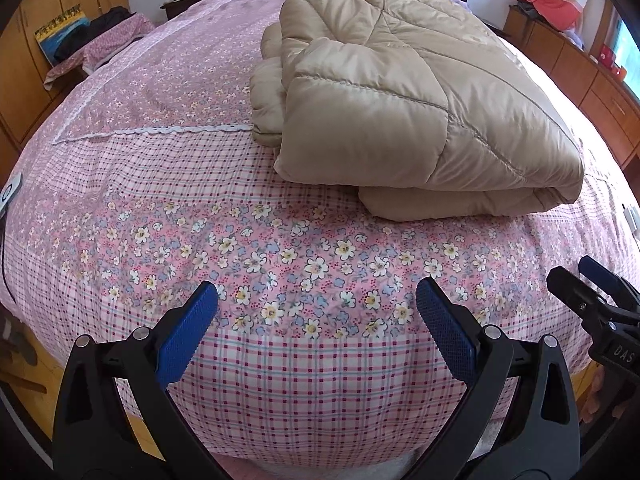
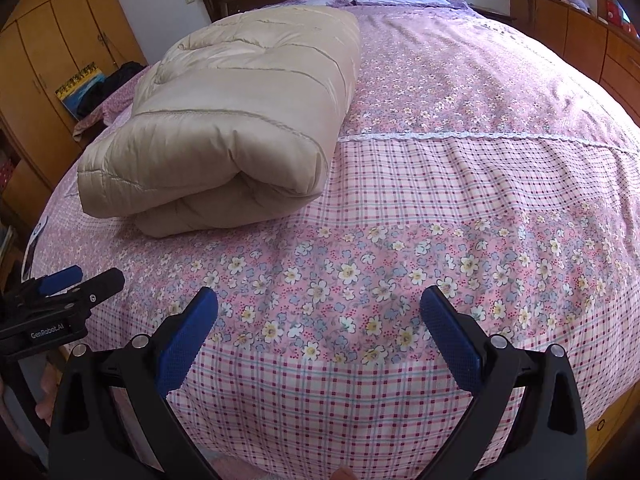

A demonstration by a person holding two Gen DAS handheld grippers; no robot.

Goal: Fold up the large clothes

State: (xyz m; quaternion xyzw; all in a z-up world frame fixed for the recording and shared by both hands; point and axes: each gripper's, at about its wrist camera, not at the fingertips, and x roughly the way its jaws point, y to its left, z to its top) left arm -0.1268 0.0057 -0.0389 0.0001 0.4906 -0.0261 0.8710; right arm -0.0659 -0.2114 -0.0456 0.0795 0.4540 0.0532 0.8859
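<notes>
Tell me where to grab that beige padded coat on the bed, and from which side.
Take the coat at its near rolled end, coming in from the foot of the bed. That end faces both open grippers, the left gripper and the right gripper, and its stacked layers probably need a deep bite.

A folded beige coat (image 1: 404, 92) bulks on the bed (image 1: 280, 380), the one obstacle on its cover; the flowered and checked cloth between the coat and the foot edge lies bare; the left claw (image 1: 316, 300) and right claw (image 2: 318, 300), both spread wide, hang over that open strip, side by side.
</notes>
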